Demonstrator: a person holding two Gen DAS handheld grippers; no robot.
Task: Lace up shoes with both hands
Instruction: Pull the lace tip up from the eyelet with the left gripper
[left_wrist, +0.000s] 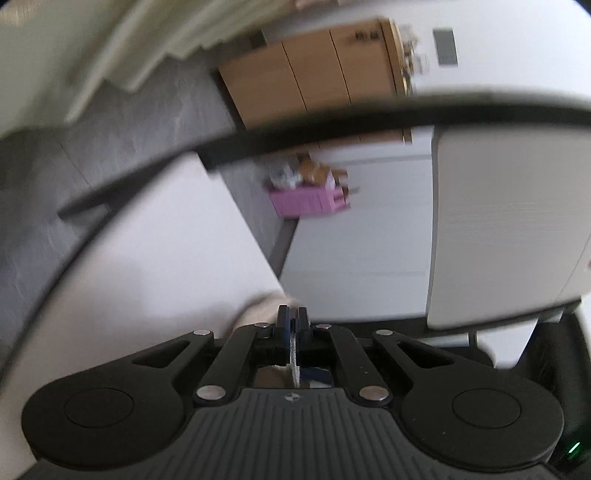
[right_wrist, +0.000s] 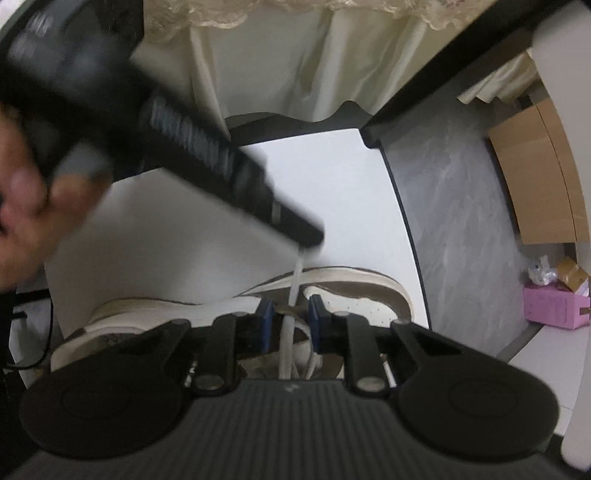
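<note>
Near the table's (right_wrist: 332, 166) right edge, over the shoe (right_wrist: 351, 291), the left gripper (right_wrist: 308, 240) clamps the lace (right_wrist: 297, 273) taut, so the right gripper (right_wrist: 290, 314), jaws apart around it, should pinch low beside the eyelet.

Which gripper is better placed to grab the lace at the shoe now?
Right. The right gripper hangs over the shoe, jaws apart around the lace without pressing it. The left gripper is shut on the lace's end, pulling it up.
</note>
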